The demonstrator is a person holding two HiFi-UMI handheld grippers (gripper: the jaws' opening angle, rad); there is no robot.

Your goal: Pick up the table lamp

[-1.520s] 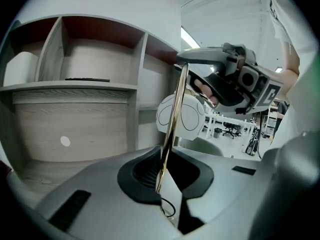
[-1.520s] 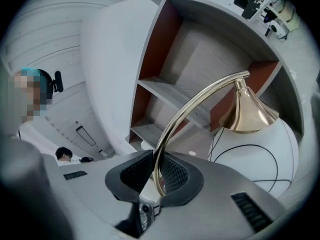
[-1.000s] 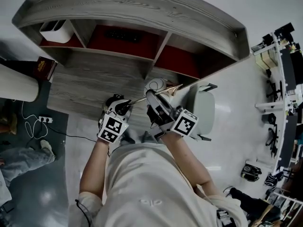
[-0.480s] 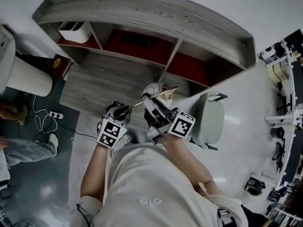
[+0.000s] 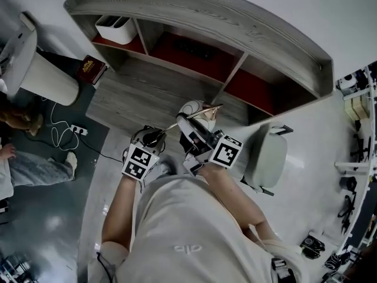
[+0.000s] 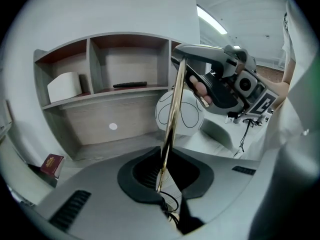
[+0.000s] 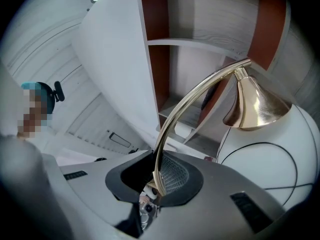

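The left tongs (image 6: 162, 176) are clamping, jaws nearly together, on the thin brass stem (image 6: 168, 134) of the table lamp (image 5: 196, 109). A black cord is hanging just below the grip. The right tongs (image 7: 155, 184) are clamping the same stem further along its curve, jaws equally narrow. Two tongs are engaging one lamp, which they are holding clear over the near edge of the table (image 5: 141, 99). One brass cone (image 7: 255, 106) is sitting against one white globe shade (image 6: 189, 115) with black line markings. Each tongs is carrying one marker cube (image 5: 140, 161) bearing only a square pattern, no text. Beyond, the shelf unit (image 5: 235, 34) is showing three red-backed compartments; one white container (image 5: 116, 28) is occupying the left one. One book (image 5: 89, 69) is lying at the table's left end, its gold print unreadable. One grey chair (image 5: 266, 158) is standing to the right.
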